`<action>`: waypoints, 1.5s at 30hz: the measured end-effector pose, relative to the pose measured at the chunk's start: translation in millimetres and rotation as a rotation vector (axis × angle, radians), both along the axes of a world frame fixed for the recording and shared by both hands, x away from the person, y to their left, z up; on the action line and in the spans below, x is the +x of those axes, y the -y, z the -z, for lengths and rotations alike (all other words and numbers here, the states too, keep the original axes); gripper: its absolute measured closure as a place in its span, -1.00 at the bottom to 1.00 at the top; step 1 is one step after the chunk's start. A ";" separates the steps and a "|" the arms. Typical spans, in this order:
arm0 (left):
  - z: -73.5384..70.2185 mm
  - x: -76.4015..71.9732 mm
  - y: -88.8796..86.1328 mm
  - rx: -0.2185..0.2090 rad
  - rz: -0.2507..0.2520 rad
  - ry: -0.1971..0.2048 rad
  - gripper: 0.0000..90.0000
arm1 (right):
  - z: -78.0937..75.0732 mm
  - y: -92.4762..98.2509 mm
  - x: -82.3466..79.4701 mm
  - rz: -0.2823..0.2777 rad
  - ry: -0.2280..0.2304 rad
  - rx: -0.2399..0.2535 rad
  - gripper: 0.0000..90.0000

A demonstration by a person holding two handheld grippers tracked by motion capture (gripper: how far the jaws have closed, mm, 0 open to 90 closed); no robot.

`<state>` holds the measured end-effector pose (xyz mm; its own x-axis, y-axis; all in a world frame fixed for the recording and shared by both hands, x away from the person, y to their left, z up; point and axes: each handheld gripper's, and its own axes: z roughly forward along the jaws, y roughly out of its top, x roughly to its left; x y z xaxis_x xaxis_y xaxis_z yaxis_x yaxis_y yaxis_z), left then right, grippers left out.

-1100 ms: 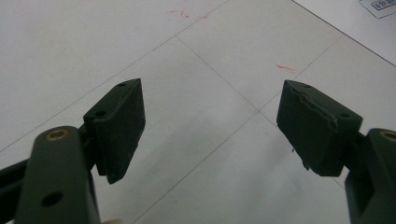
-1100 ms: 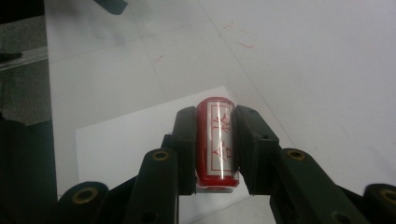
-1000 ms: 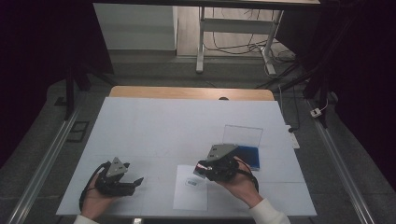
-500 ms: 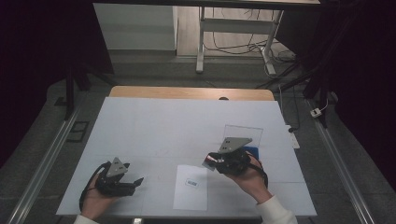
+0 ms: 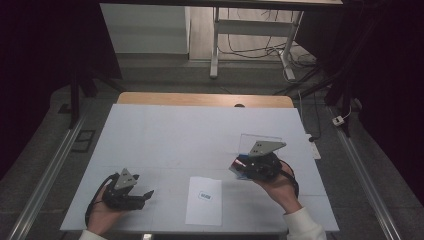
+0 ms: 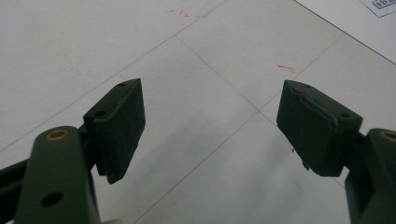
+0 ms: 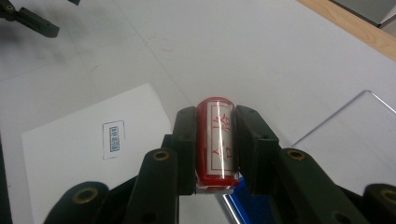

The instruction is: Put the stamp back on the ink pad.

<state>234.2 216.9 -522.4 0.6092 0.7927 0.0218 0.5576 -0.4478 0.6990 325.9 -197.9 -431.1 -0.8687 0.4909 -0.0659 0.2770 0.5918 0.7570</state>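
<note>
Over on the left, the left hand-held gripper (image 5: pixel 144 194) sits low on the white tabletop (image 5: pixel 165 135), jaws spread wide with nothing between them, and its own camera looks past the two dark pads (image 6: pixel 122 122) at bare surface with a few faint red marks. Moving toward the middle, a sheet of paper (image 5: pixel 204 201) lies flat near the front edge, carrying a small blue-framed stamp print (image 7: pixel 113 139) — so the stamping itself looks done. And now to the right: the right hand-held gripper (image 5: pixel 241 167) hangs above the tabletop, clamped firmly on a red cylindrical stamp (image 7: pixel 216 140) with a white label and red characters, held off the surface just right of the paper. Beside it, a clear shallow tray (image 5: pixel 260 142) rests on the tabletop, its transparent rim catching the light; nothing can be made out inside it, and something blue (image 7: pixel 250 207) peeks out beneath the jaws, too hidden to name. The step in hand reads as carrying the stamp away from the paper, probably toward that tray or the blue thing below. The next move calls for a steady line-up over the spot, a gentle lowering so the round stamp cannot roll, and only then spreading the jaws.
</note>
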 end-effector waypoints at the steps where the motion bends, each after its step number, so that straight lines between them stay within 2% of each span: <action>1: 0.0 0.0 -0.1 -0.001 0.001 -0.001 -0.47 | 0.0 1.6 1.0 0.003 0.003 0.003 0.55; 25: -0.5 -0.5 0.5 0.001 -0.002 0.000 -0.46 | 3.2 25.7 15.1 0.087 -0.008 -0.014 0.55; 35: -0.5 -0.4 1.4 0.003 -0.002 0.000 -0.46 | 8.6 42.7 25.1 0.143 -0.008 -0.051 0.55; 45: -0.4 -0.3 1.4 0.009 -0.001 -0.001 -0.46 | 20.6 49.2 34.0 0.189 -0.024 -0.100 0.55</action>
<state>233.9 215.5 -522.0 0.6086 0.7930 0.0280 0.5588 -0.4533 0.6945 359.9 -247.1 -451.8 -0.7636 0.6374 -0.1028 0.4076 0.5994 0.6890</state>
